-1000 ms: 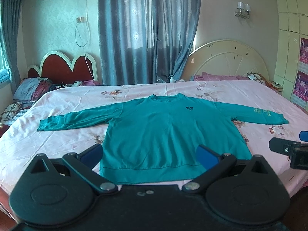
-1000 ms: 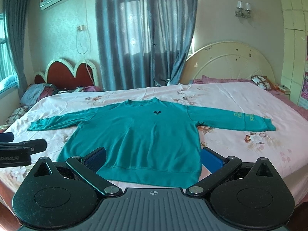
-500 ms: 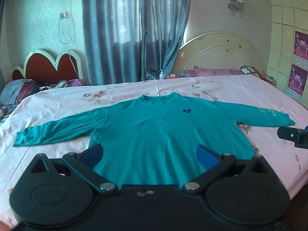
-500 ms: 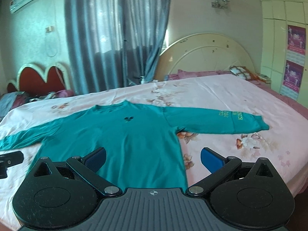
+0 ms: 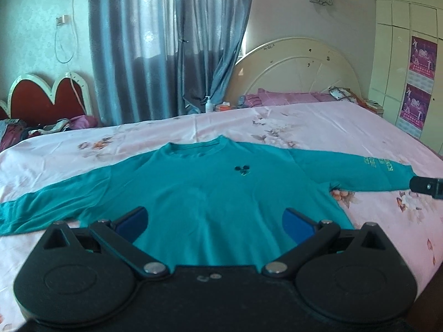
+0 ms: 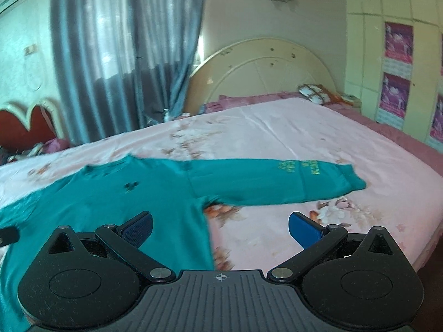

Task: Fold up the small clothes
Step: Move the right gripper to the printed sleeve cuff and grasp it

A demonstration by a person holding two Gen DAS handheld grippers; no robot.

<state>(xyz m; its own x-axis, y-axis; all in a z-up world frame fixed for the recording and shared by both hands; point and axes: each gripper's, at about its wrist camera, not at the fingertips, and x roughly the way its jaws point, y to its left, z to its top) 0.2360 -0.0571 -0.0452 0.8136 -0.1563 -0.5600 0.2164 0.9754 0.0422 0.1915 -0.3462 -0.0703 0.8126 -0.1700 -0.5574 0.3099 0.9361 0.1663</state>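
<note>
A teal long-sleeved sweatshirt (image 5: 216,191) lies flat, front up, on the pink floral bedsheet (image 5: 318,127), both sleeves spread out. My left gripper (image 5: 214,222) is open and empty, above the sweatshirt's lower body. My right gripper (image 6: 220,225) is open and empty, over the sweatshirt's right side seam (image 6: 202,221). The right sleeve (image 6: 277,182) with yellow lettering stretches out beyond it. The right gripper's tip also shows in the left wrist view (image 5: 427,186), near the right cuff.
A cream headboard (image 5: 296,69) and pink pillows stand at the far right of the bed. A red heart-shaped headboard (image 5: 41,99) with bedding is at the far left. Grey curtains (image 5: 166,44) hang behind. The bed's right edge (image 6: 415,149) drops off near a wardrobe.
Both grippers have moved forward over the sweatshirt. The right gripper has swung right toward the right sleeve; both stay open.
</note>
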